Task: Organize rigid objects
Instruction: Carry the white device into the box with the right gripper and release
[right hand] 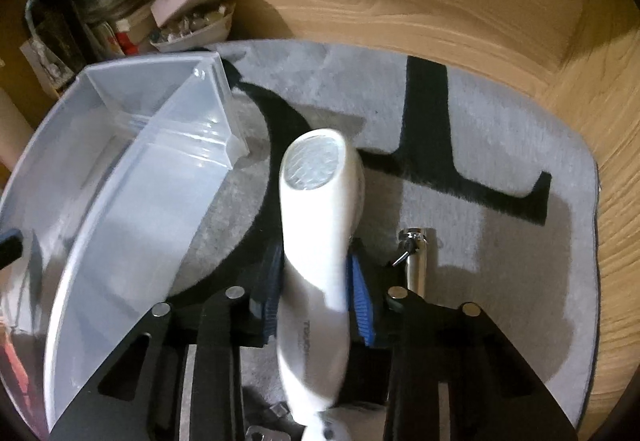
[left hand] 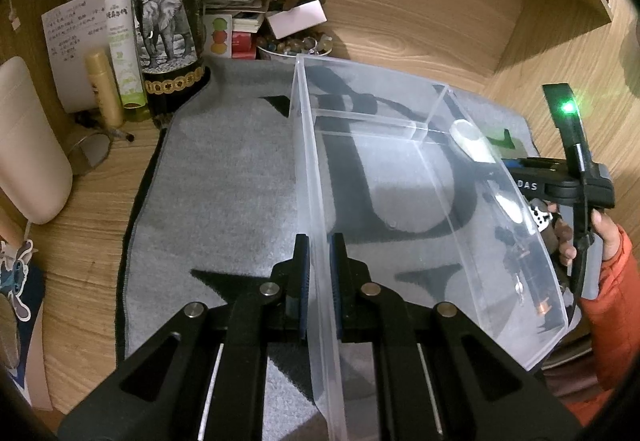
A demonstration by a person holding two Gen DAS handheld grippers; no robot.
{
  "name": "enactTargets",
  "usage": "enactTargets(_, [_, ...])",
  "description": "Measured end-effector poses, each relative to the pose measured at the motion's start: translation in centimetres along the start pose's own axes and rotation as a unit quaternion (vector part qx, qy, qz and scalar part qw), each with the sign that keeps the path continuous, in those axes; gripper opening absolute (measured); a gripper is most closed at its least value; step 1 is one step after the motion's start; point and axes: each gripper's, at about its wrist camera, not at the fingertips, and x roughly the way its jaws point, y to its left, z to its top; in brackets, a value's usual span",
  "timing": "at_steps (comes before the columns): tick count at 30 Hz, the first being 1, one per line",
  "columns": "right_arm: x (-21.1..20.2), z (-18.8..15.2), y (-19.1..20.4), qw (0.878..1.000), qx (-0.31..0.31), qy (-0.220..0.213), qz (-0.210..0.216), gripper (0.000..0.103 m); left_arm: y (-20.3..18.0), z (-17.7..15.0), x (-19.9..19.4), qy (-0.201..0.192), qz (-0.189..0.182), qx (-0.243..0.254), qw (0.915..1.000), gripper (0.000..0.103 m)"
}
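Two grips are live, and the step looks like loading the white plastic handheld lamp with the round faceted lens point(right hand: 320, 225) into the clear plastic storage bin point(left hand: 400, 177).

Lamp: held off the grey rug with black lettering point(right hand: 500, 145), lens end pointing away from the camera, body running back between the blue pads. It sits just beside the bin's right-hand wall, outside it, not yet over the opening. In the left view it shows only as a pale shape through the clear wall.

How I'd run it:
- lift until the lens end clears the rim, then translate over the open compartment
- lower before release; hard plastic on hard plastic will bounce or skid if dropped
- lay it lengthwise along the bin, since the far end has a cross divider that shortens the space
- keep the bin pinned while the lamp goes in

Right gripper point(right hand: 316, 297): jaws narrowed onto the lamp's waist, pads on both flanks, grip near mid-body so the lens end overhangs forward. Pose is tilted down toward the rug.

Left gripper point(left hand: 318, 285): jaws closed across the bin's near-left wall, one pad inside, one outside, pointing along that wall. Bin looks canted, though fisheye distortion makes that uncertain.

Loose chrome metal cylinder with a small clip point(right hand: 416, 261) lies on the rug just right of the right gripper, probably next. Rug sits on a wooden desk point(left hand: 400, 1).
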Motion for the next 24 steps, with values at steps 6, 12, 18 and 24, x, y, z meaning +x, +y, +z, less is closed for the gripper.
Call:
enactTargets(6, [-1.4, -0.6, -0.2, 0.999, 0.009, -0.027, 0.024, 0.028, -0.3, 0.1, -0.2, 0.000, 0.018, 0.004, 0.9998, 0.009])
enactTargets(12, [-4.3, -0.7, -0.3, 0.997, 0.010, -0.071, 0.032, 0.028, -0.4, 0.1, -0.2, 0.004, 0.031, 0.004, 0.9995, 0.008])
enactTargets(18, [-7.1, -0.2, 0.5, 0.993, 0.003, -0.115, 0.037, 0.028, -0.7, 0.1, -0.2, 0.000, 0.046, 0.009, 0.9989, 0.007])
enactTargets(24, [-10.2, 0.0, 2.0, 0.987, -0.009, -0.153, 0.048, 0.028, -0.8, 0.1, -0.2, 0.000, 0.050, 0.009, 0.9987, 0.007])
